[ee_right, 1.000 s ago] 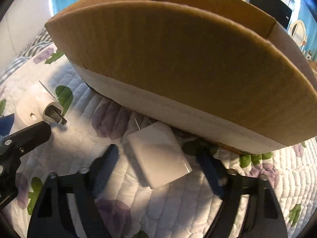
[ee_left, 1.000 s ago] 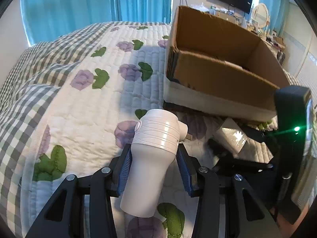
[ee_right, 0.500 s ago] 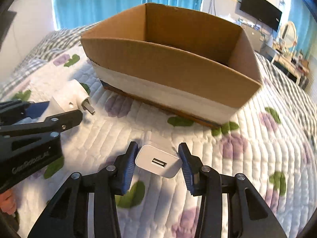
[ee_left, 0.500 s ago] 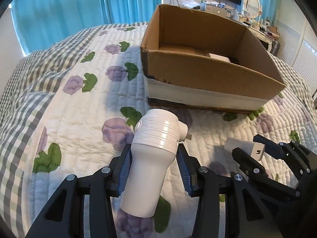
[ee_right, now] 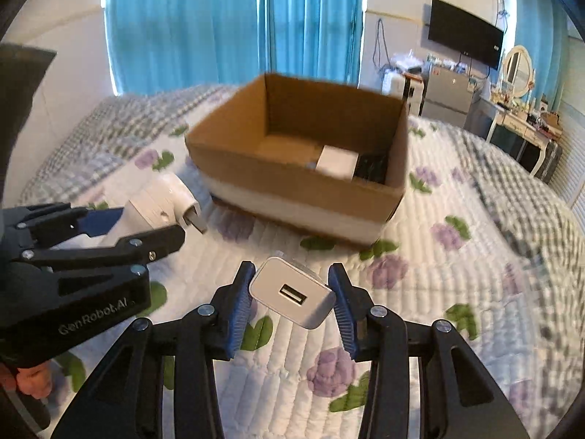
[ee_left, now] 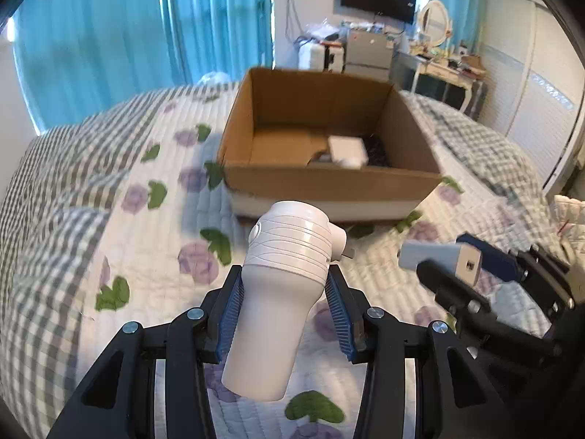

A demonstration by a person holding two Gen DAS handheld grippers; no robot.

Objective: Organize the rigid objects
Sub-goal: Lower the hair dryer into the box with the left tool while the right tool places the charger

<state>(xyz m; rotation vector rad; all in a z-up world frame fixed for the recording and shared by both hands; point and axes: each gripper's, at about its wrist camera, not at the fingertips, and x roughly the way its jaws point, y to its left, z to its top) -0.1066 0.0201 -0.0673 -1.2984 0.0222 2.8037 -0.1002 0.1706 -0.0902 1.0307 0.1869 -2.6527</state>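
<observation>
Gripping a white plug-in device (ee_left: 281, 292), our left gripper (ee_left: 283, 303) is clamping its blue pads (ee_left: 230, 314) against the narrow lower part of the body. The ribbed, wider head is pointing up and away from us, and a small metal prong is sticking out on its right side. In the right wrist view the same device (ee_right: 161, 205) is showing at the left, held clear above the quilt.

Our right gripper (ee_right: 290, 300) is pinching a small white USB charger (ee_right: 292, 294) between its blue pads (ee_right: 239, 307). Its jaws have just been closing, and the charger is sitting between them with its USB socket facing the camera and its body slightly tilted. From the left wrist view the charger (ee_left: 442, 258) is appearing to the right of the plug-in device, well apart from it and off the bed.

Beyond both grippers we are looking at an open cardboard box (ee_right: 292, 179) sitting on the quilt (ee_left: 109, 219), which is white with purple flowers, green leaves and a grey checked border. A white band is running along the bottom of the box's near wall. Inside the box, a white block (ee_left: 347, 150) is lying toward the right, and something dark is lying just beside it against the right wall; we cannot tell what it is.

Farther off, blue curtains (ee_right: 226, 25) are hanging behind the bed, and a dark screen (ee_right: 464, 40) is hanging on the far wall at the right.
</observation>
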